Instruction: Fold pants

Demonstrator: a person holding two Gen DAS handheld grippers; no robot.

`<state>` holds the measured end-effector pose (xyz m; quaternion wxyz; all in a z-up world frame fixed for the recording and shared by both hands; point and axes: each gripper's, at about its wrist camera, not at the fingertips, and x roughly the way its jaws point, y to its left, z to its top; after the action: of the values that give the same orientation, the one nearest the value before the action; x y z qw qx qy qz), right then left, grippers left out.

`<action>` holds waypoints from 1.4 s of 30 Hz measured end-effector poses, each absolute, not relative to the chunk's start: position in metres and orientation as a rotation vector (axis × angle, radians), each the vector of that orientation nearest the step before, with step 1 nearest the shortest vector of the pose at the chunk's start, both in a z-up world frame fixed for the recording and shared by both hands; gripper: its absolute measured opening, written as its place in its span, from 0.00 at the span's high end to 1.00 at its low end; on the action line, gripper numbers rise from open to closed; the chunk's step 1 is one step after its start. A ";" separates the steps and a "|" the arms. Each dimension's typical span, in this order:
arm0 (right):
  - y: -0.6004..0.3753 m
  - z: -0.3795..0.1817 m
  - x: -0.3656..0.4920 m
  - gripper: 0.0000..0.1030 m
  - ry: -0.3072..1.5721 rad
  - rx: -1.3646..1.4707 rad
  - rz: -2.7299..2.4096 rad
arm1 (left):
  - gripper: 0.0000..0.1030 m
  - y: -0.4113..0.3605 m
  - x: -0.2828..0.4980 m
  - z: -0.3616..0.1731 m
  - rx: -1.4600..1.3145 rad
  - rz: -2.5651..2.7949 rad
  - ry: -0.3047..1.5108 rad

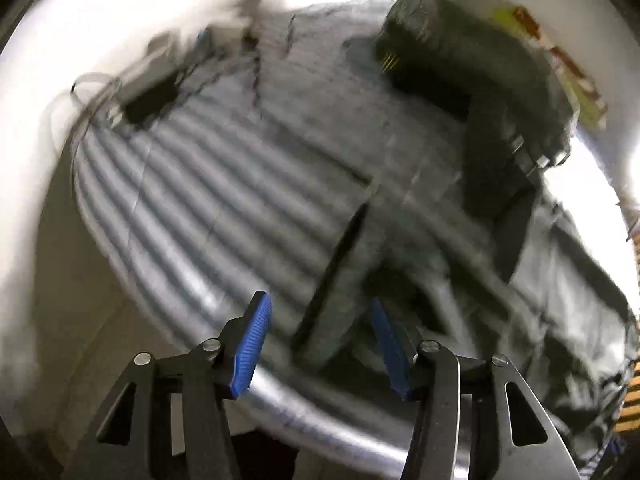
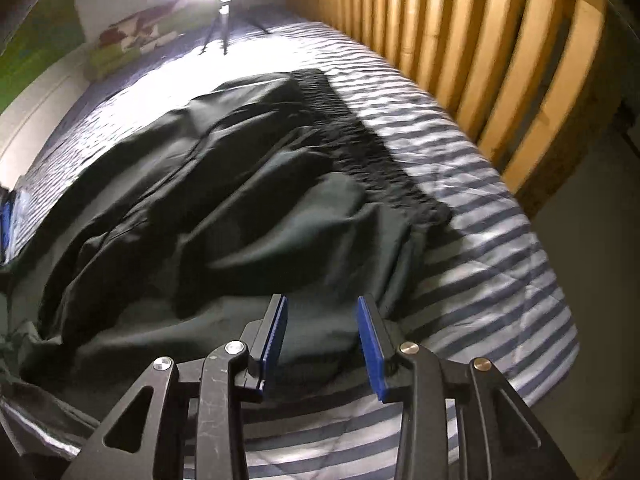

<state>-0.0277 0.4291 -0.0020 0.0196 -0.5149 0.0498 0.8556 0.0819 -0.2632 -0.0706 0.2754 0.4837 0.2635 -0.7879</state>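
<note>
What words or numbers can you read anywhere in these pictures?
None can be read.
The green, red and white patterned pillow at the far end of the striped bed cover shows only coloured shapes, too blurred to tell any letters.
The dark green pants show no label.
The left wrist view is motion-blurred throughout.

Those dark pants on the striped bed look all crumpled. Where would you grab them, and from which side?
Probably the waistband, the ribbed strip along the pants' right edge: it lies flat and straight on the sheet, unlike the rumpled middle. Come in low from the near corner, where the open right gripper already points.
</note>
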 end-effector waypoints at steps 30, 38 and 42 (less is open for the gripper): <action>0.324 -0.012 -0.045 0.68 0.014 -1.735 2.757 | 0.99 -0.301 -0.041 -0.030 1.307 -2.257 0.501; 0.327 -0.014 -0.041 0.68 0.027 -1.757 2.732 | 0.34 -0.274 -0.068 -0.063 1.386 -2.454 0.694; 0.328 -0.011 -0.043 0.68 0.034 -1.757 2.716 | 0.34 -0.258 -0.093 -0.089 1.443 -2.449 0.667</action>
<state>-0.0431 0.3285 -0.0114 -0.0465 -0.5425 0.0105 0.8387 -0.0928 -0.2576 -0.0891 0.1108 0.4911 0.2272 -0.8336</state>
